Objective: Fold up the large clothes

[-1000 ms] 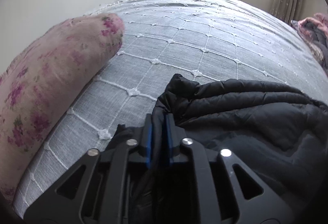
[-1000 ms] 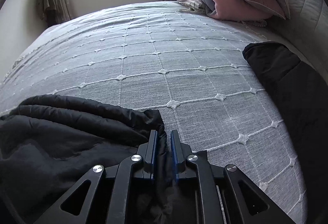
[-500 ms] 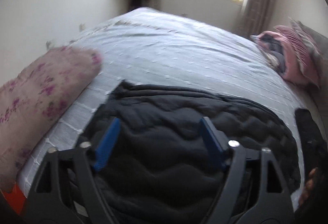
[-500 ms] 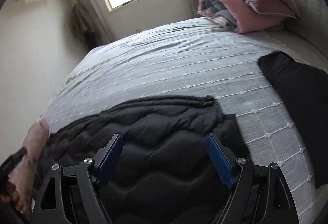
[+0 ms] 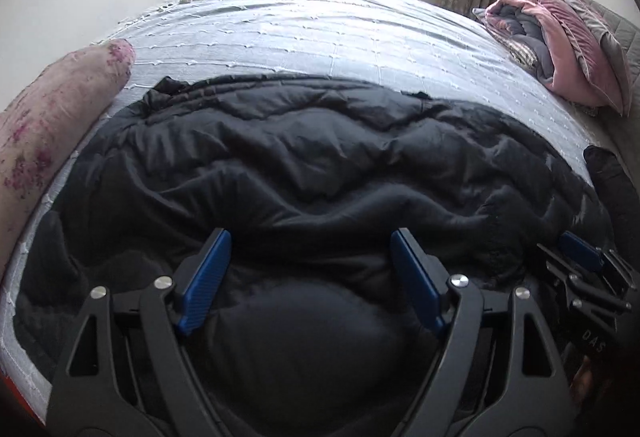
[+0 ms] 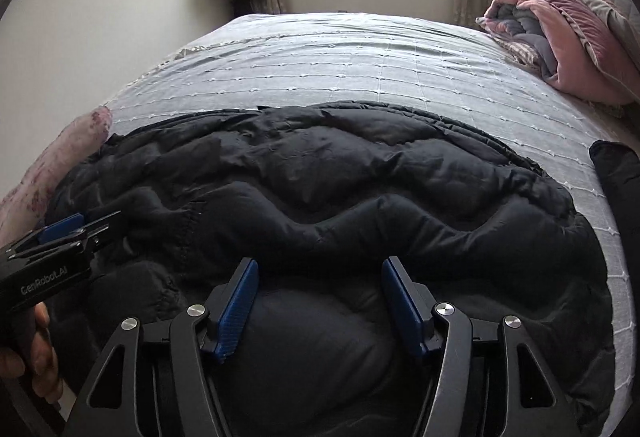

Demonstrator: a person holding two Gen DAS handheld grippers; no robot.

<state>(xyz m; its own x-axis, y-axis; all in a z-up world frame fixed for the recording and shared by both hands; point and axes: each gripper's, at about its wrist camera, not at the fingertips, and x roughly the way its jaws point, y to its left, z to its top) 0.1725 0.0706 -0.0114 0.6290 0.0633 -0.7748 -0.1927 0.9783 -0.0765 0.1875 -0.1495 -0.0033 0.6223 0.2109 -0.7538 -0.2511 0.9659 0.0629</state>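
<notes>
The black puffy jacket (image 6: 340, 197) lies flat on the gray bed (image 6: 340, 69). The left hand-held gripper (image 5: 310, 273) is wide apart and holds nothing. The right hand-held gripper (image 6: 318, 297) is closing above the jacket, gripping nothing.

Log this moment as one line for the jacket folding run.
left gripper: open, empty | right gripper: closing, nothing between pads | black quilted jacket: lying on grey bedspread, ungripped | floral pillow: beside jacket
</notes>
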